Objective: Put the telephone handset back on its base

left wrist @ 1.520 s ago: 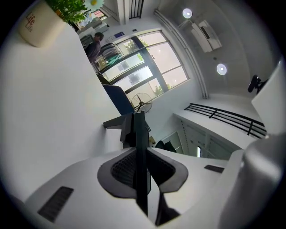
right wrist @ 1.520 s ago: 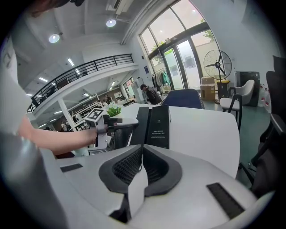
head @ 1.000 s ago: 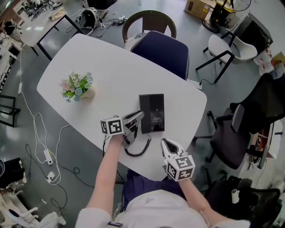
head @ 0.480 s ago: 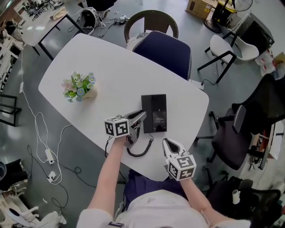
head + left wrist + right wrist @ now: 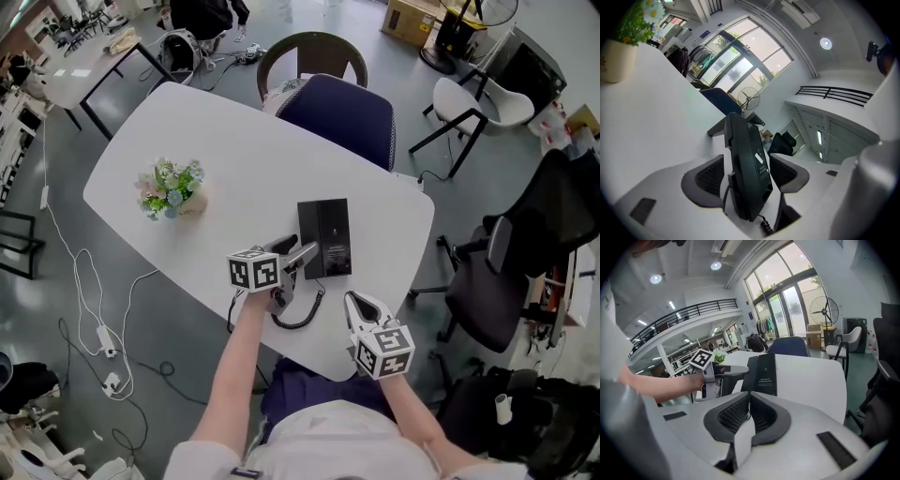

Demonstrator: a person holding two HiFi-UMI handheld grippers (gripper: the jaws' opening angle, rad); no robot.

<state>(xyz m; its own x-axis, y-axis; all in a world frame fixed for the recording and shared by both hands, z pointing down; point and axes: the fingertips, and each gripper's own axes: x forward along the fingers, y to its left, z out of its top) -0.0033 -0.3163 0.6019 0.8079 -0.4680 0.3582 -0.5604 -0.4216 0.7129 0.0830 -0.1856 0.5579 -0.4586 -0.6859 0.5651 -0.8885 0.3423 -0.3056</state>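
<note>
The black telephone base (image 5: 330,236) lies on the white table (image 5: 234,150). The black handset (image 5: 307,246) rests along the base's left side, its coiled cord (image 5: 298,314) looping toward the table's near edge. My left gripper (image 5: 296,266) reaches in from the near left. In the left gripper view the handset (image 5: 746,168) stands between the jaws of the left gripper (image 5: 746,156), which are opening, and a gap shows at each pad. My right gripper (image 5: 361,309) hovers near the front edge, shut and empty. The right gripper view shows that gripper (image 5: 749,401) pointing at the base (image 5: 763,373).
A small pot of flowers (image 5: 171,187) stands at the table's left. A navy chair (image 5: 342,112) is tucked in at the far side, with a black office chair (image 5: 506,272) to the right. Cables trail on the floor (image 5: 89,309) at the left.
My left gripper has moved right with the handset up to the base's left side. Its jaws have spread apart off the handset. The right gripper has stayed in place.
</note>
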